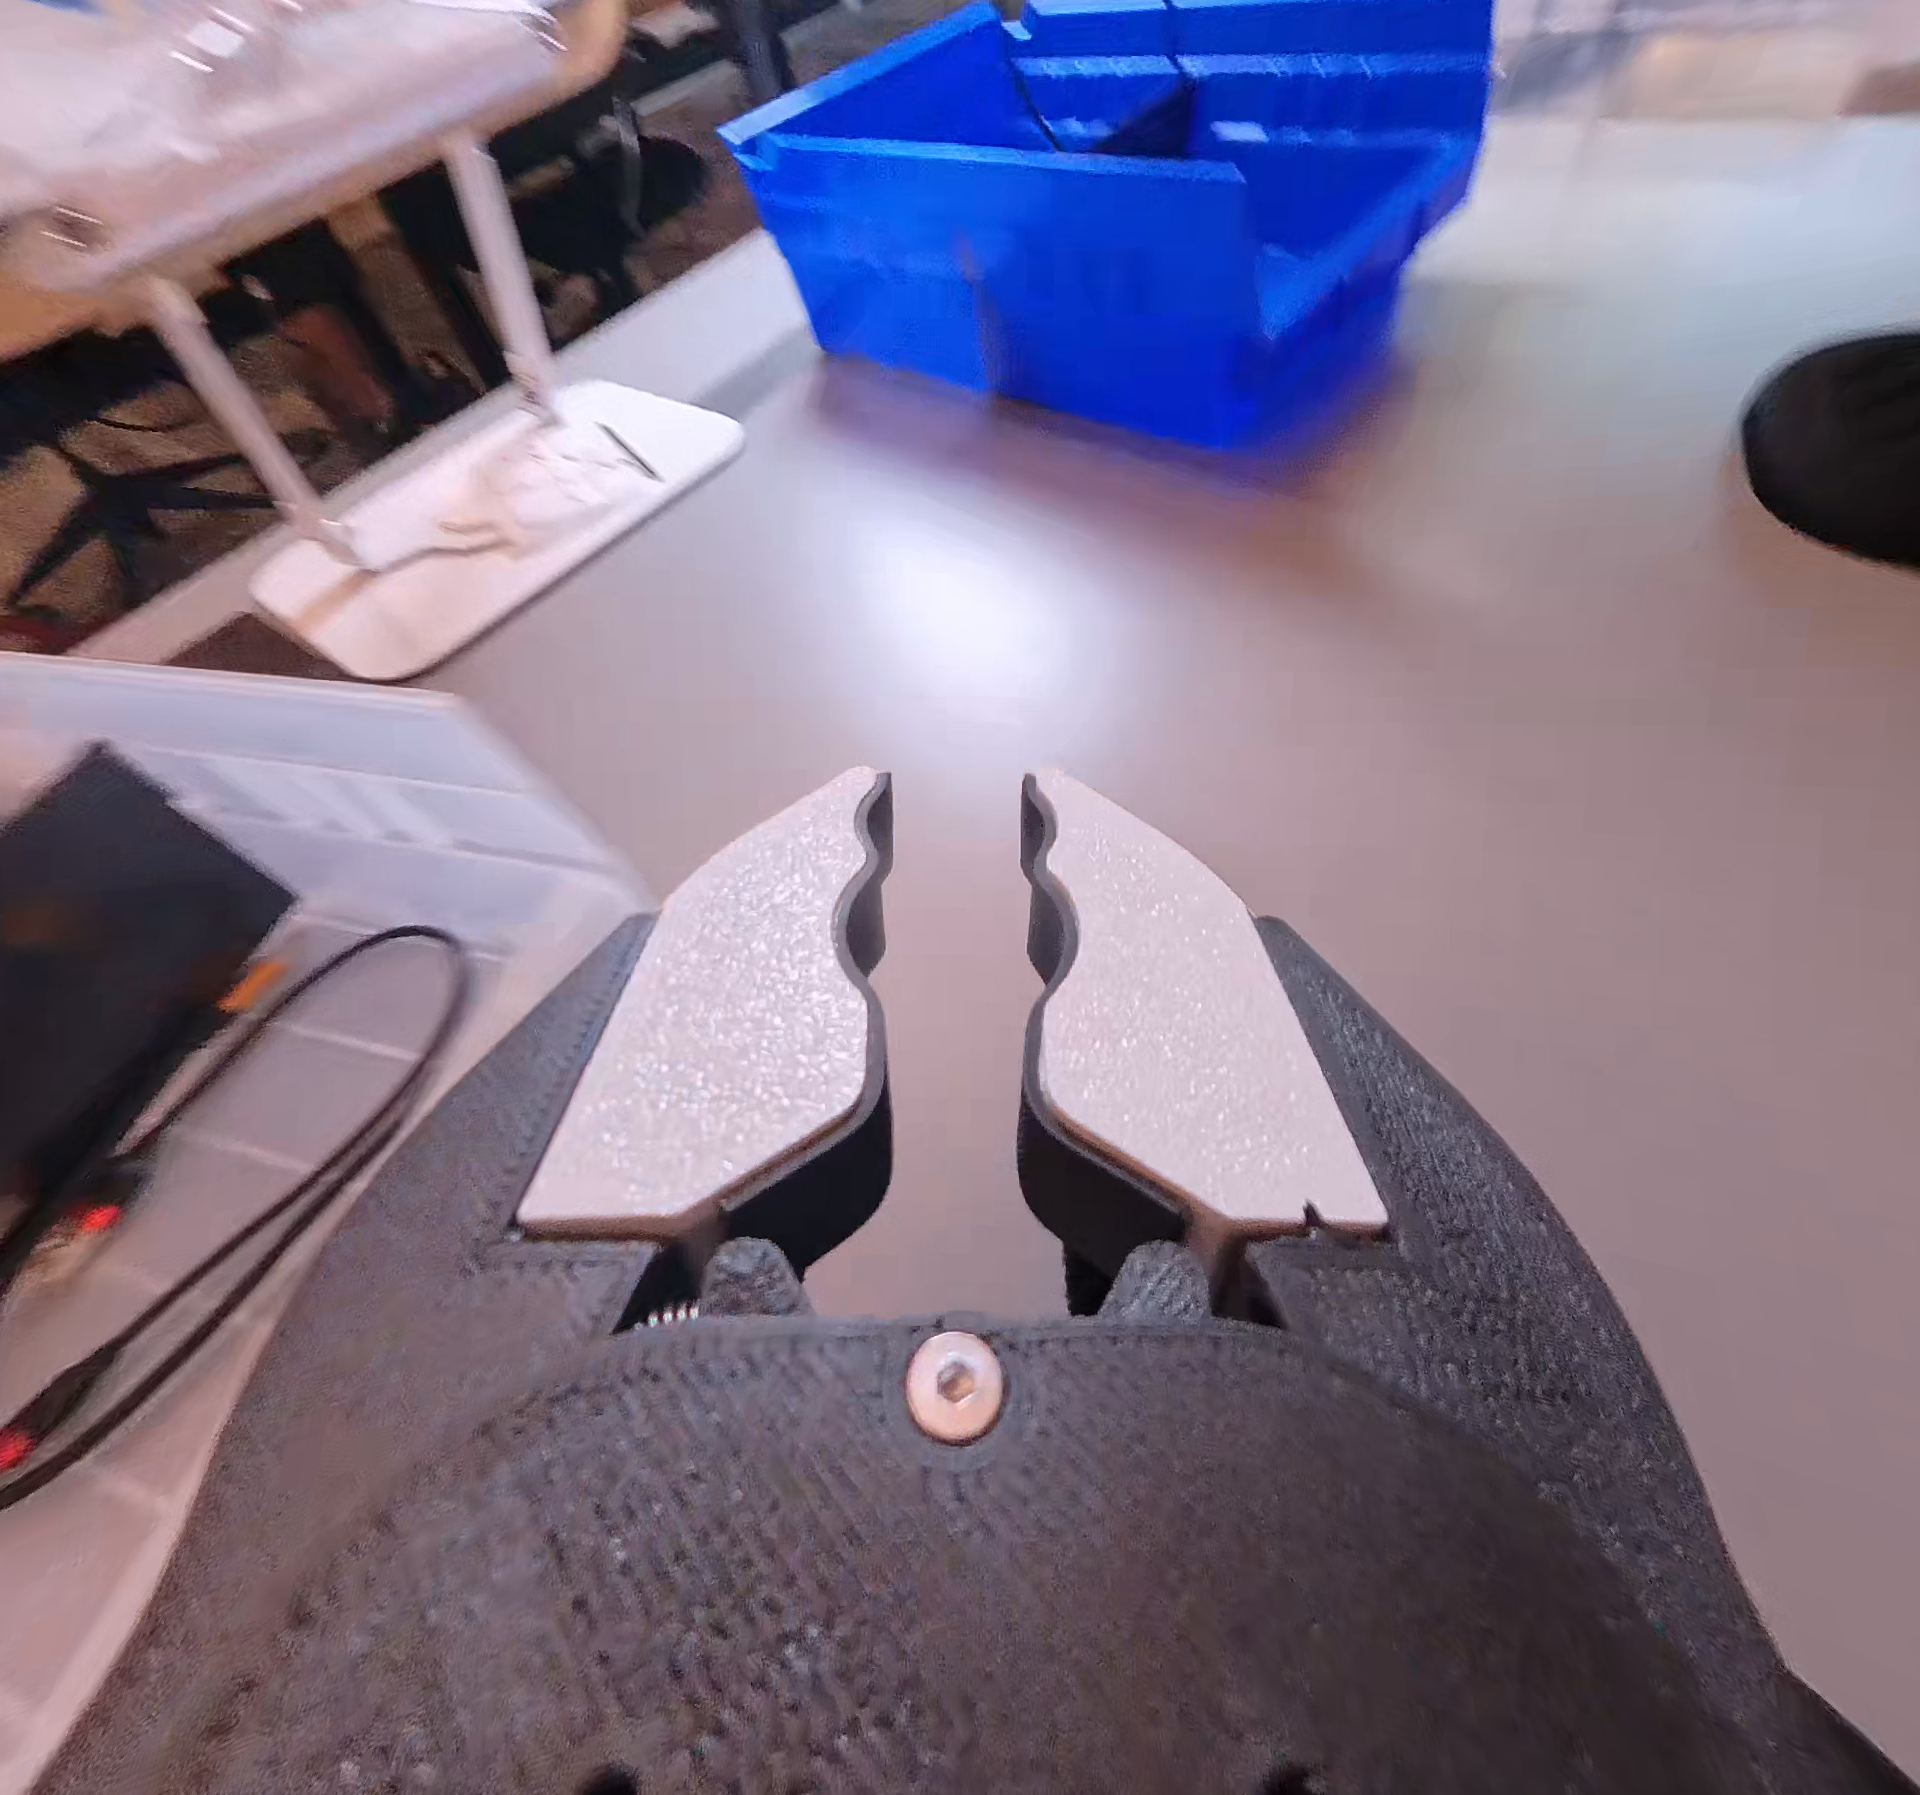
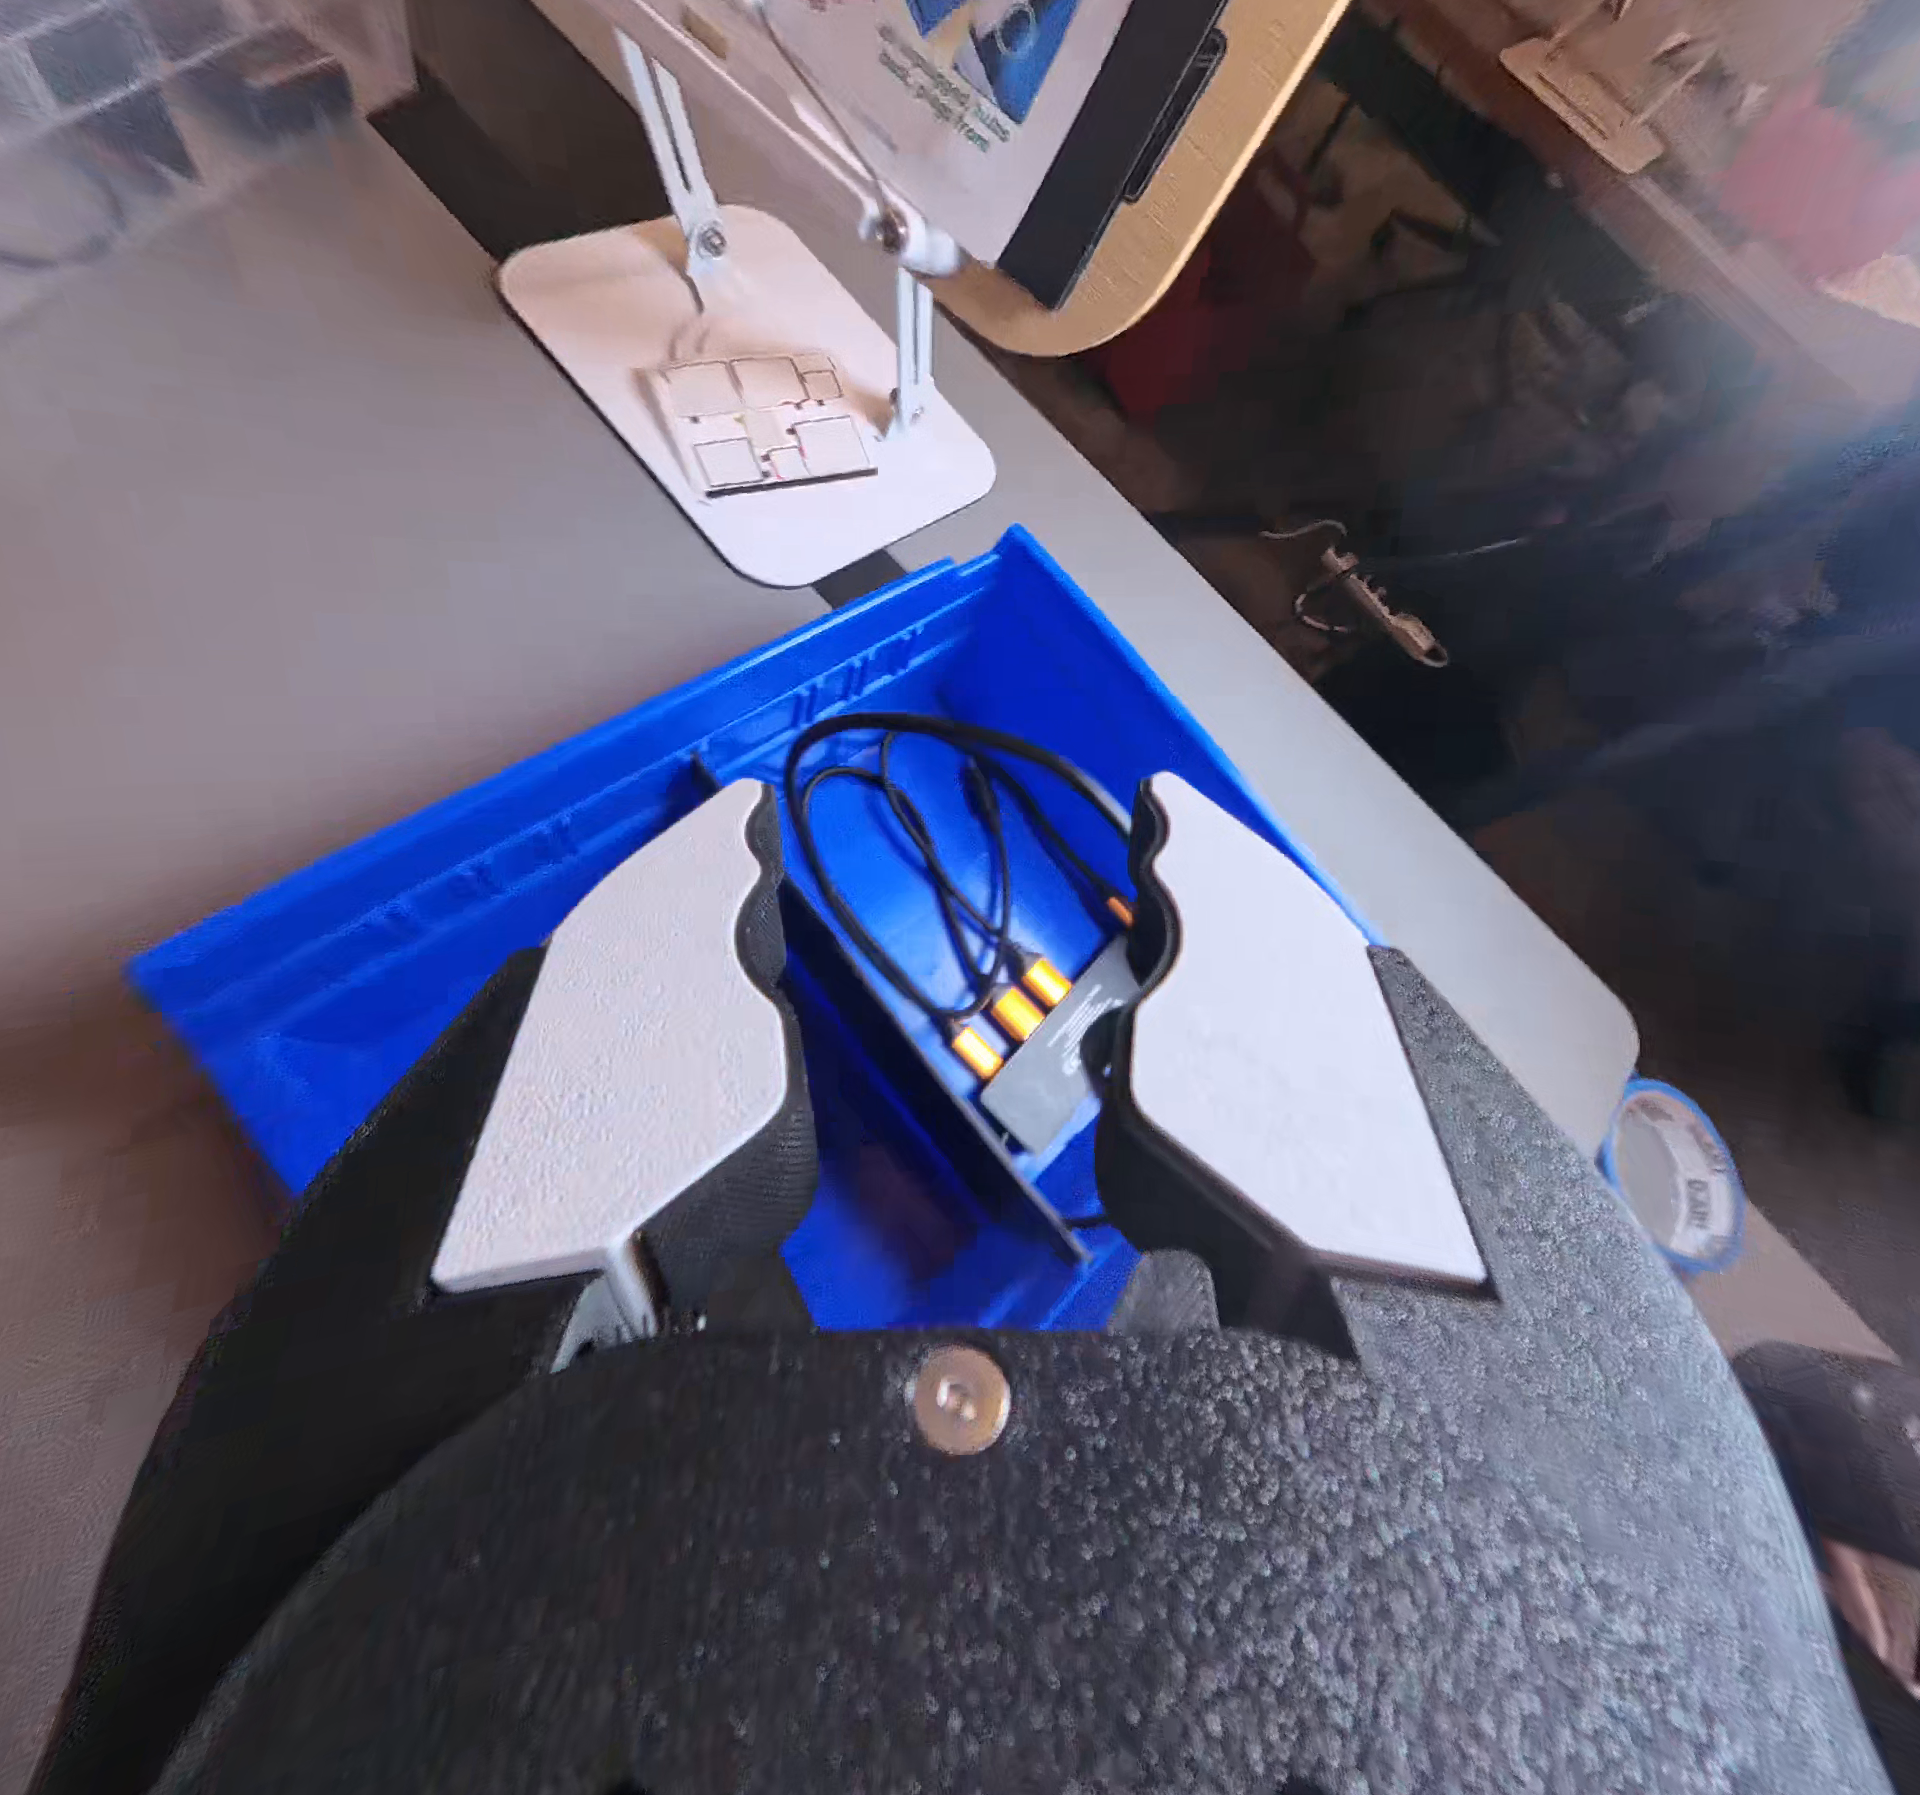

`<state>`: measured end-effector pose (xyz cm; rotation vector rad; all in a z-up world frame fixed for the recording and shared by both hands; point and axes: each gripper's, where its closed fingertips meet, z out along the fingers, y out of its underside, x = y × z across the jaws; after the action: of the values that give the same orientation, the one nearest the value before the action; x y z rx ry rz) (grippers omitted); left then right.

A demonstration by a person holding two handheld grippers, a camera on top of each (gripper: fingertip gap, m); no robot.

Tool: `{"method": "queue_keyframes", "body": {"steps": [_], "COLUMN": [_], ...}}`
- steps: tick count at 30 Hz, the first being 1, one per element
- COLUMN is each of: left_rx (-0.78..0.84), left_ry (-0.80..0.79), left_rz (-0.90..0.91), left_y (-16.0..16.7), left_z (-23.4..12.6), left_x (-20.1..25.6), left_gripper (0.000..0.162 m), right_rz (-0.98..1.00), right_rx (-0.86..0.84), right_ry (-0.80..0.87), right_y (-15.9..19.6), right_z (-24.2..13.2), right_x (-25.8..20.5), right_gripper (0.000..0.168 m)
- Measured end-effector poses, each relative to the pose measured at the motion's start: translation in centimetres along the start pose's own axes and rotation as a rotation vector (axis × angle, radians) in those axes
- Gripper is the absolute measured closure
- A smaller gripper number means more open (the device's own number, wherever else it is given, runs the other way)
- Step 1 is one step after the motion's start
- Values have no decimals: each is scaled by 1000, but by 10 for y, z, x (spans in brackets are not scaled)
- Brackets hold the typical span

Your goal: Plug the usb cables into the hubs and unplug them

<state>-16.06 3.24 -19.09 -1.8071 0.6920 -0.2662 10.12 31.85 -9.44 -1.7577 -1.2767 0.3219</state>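
A blue bin on the grey counter holds a dark hub with black cables plugged in, behind a divider. Right tongs hover open above it; left tongs, slightly parted and empty, hover over bare counter.

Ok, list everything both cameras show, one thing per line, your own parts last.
Bin: one, blue, on the table, under the right gripper.
Hub: one, dark, inside the bin.
Usb cables: several, black with orange plugs, in the bin, plugs at the hub.
Stand: one, white, past the bin at the table edge.
Tape roll: one, blue, right table edge.
Black device: one, left, with a black cable beside it.
Table: one, grey.
Left gripper: jaws open, empty.
Right gripper: jaws open, above the bin.
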Motion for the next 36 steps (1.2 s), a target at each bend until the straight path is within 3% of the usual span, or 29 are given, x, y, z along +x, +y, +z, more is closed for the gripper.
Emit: {"method": "queue_keyframes", "body": {"steps": [6,10,14,18,23,31,36], "left_rx": [75,-74,-288,-533,-849,-1166,-1158], "left_ry": [-135,-255,-377,-439,-255,107,211], "left_rz": [-126,-81,21,160,290,259,167], "left_y": [-32,-25,-6,15,66,142,147], "left_z": [-32,-37,-33,-27,-3,22,25], "left_x": [-74,-132,-195,-264,-318,-330,-325], "left_gripper": [140,139,138,138,132,100,102], "right_rz": [-247,-207,-59,73,192,311,365], "right_rx": [-236,-78,260,408,436,390,379], "right_ry": [53,33,-4,-42,-125,-124,-136], "right_y": [41,21,-12,-1,34,79,91], "right_z": [-60,-96,-134,-141,-122,-107,-100], "right_x": [-34,-61,-95,-135,-179,-195,-194], "right_gripper": [95,95,106,110,110,110,111]}}
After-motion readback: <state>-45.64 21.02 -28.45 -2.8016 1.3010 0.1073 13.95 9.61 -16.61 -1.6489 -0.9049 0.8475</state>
